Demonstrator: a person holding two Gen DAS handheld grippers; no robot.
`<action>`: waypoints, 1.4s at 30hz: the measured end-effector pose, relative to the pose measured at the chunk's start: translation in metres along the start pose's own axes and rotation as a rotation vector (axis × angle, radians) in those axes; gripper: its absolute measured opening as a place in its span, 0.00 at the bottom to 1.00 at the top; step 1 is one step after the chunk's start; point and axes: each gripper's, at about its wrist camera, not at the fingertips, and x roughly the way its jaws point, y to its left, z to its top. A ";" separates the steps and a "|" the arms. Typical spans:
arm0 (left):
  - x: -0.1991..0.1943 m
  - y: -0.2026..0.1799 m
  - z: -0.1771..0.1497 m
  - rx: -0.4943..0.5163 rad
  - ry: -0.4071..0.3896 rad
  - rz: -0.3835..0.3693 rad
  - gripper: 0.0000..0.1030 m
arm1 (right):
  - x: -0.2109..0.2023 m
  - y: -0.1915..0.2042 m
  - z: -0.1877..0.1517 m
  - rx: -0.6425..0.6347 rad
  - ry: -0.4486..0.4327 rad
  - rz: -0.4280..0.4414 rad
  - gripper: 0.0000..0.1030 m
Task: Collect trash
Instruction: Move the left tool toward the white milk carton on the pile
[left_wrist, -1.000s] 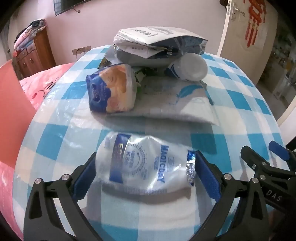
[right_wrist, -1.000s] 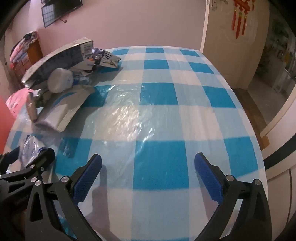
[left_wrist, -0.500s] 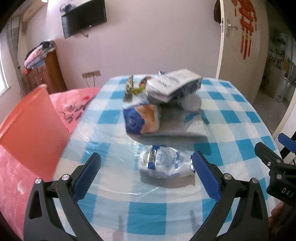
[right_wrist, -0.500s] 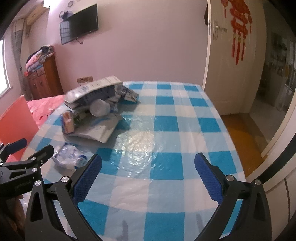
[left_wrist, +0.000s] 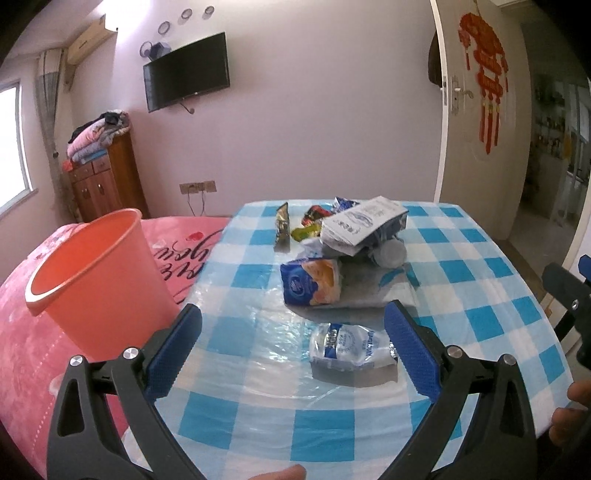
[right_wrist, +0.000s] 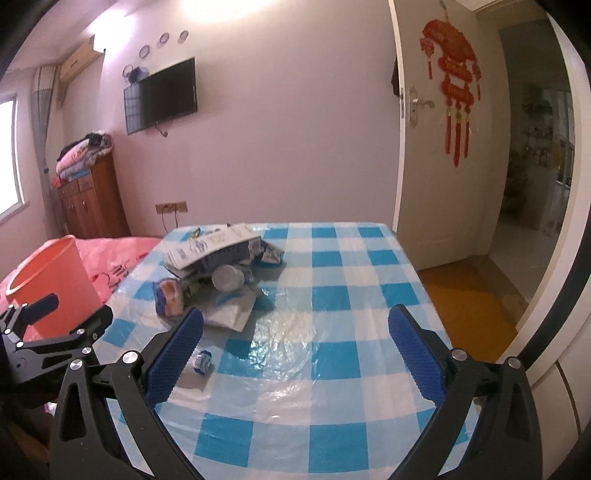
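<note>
A crumpled white and blue wrapper (left_wrist: 347, 345) lies on the blue checked table (left_wrist: 480, 317), just beyond my open, empty left gripper (left_wrist: 293, 345). Behind it a pile of trash holds a blue snack bag (left_wrist: 310, 282), a white and blue pouch (left_wrist: 360, 225), a clear bottle (left_wrist: 389, 253) and small wrappers (left_wrist: 282, 223). An orange bucket (left_wrist: 96, 273) stands left of the table. My right gripper (right_wrist: 295, 350) is open and empty above the table's front; the pile (right_wrist: 218, 266), the bucket (right_wrist: 51, 280) and the left gripper (right_wrist: 44, 325) show at its left.
A pink bedspread (left_wrist: 33, 369) lies left of the table under the bucket. A wooden cabinet (left_wrist: 107, 181) stands at the back left. An open door (right_wrist: 432, 155) is at the right, with the table's right edge near it.
Both grippers have pulled back and risen from the table. The white and blue wrapper, earlier between the left fingers, now lies farther ahead. The bucket has come into view.
</note>
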 end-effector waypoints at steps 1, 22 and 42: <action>-0.001 0.001 0.000 0.002 -0.002 -0.002 0.96 | -0.002 0.000 0.001 -0.001 -0.003 -0.001 0.96; -0.032 0.034 0.002 -0.050 -0.045 0.006 0.96 | -0.035 0.028 0.006 -0.071 -0.007 0.068 0.96; 0.001 0.034 -0.003 -0.064 0.027 0.047 0.96 | 0.001 0.010 0.008 -0.029 0.045 0.095 0.96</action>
